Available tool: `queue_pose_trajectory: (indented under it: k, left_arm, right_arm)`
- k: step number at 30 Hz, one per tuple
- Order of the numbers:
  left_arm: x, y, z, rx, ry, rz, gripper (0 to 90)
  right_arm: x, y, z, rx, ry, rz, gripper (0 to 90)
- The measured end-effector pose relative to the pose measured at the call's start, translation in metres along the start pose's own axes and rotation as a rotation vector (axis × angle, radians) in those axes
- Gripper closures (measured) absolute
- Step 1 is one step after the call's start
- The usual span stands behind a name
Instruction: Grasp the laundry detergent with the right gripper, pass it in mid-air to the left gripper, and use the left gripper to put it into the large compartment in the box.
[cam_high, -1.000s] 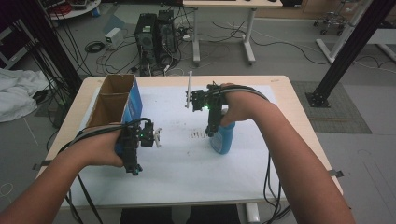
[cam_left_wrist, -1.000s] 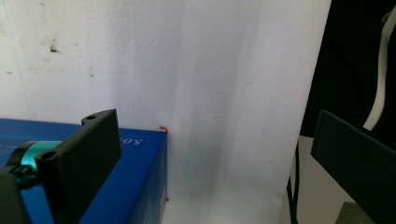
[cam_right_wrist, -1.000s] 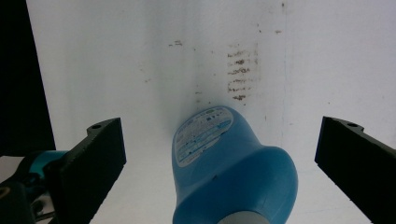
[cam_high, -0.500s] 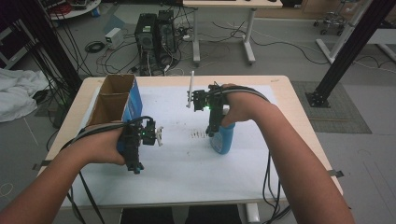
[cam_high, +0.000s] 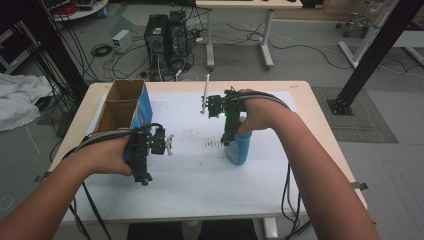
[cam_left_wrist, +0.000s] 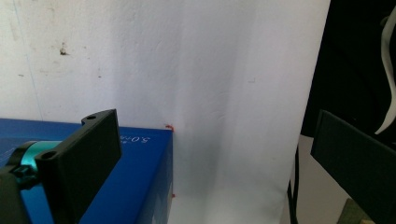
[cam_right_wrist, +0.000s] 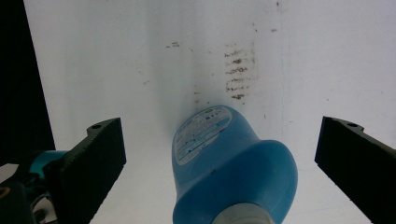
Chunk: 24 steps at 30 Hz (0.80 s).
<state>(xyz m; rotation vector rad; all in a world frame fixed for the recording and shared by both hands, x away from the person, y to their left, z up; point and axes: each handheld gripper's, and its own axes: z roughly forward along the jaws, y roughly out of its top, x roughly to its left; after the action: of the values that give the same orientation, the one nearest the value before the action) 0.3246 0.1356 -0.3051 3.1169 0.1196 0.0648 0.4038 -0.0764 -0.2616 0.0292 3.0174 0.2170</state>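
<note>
A light blue plastic bottle (cam_high: 239, 150) stands upright on the white paper near the table's middle. My right gripper (cam_high: 228, 136) hangs over it, pointing down. In the right gripper view the bottle (cam_right_wrist: 233, 163) sits between the wide-apart jaws of the right gripper (cam_right_wrist: 219, 133), untouched. A blue carton (cam_high: 142, 107) with an open cardboard top stands at the back left. My left gripper (cam_high: 142, 170) hovers in front of it, open. In the left gripper view the carton (cam_left_wrist: 140, 177) lies by the left jaw of the left gripper (cam_left_wrist: 215, 133), which holds nothing.
White paper (cam_high: 190, 170) covers most of the wooden table (cam_high: 320, 130); brown smudges (cam_high: 214, 145) mark it left of the bottle. Beyond the far edge are computer towers (cam_high: 167, 32) and cables on the floor. A black frame post (cam_high: 370, 55) stands at the right.
</note>
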Motion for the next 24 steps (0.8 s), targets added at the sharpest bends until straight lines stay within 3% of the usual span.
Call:
queue_pose_trajectory:
  k: [5,10,19,24]
  left_arm:
    - [-0.0014,-0.0013,0.0007,-0.008,-0.002,0.003,1.7]
    - [-0.0003,-0.0027,0.0010,-0.018,0.007,-0.001,1.7]
    - [-0.0063,-0.0006,0.0004,-0.025,0.018,0.021,1.7]
    - [-0.0088,-0.0005,0.0000,-0.023,0.018,0.024,1.7]
  right_arm:
    - [0.0021,0.0021,0.0007,0.006,0.005,0.000,0.8]
    - [0.0046,0.0028,-0.0044,-0.028,-0.012,0.016,0.8]
    - [0.0088,-0.0032,-0.0076,-0.154,-0.010,0.103,0.8]
    - [0.0071,-0.0064,-0.0079,-0.240,-0.048,0.170,0.8]
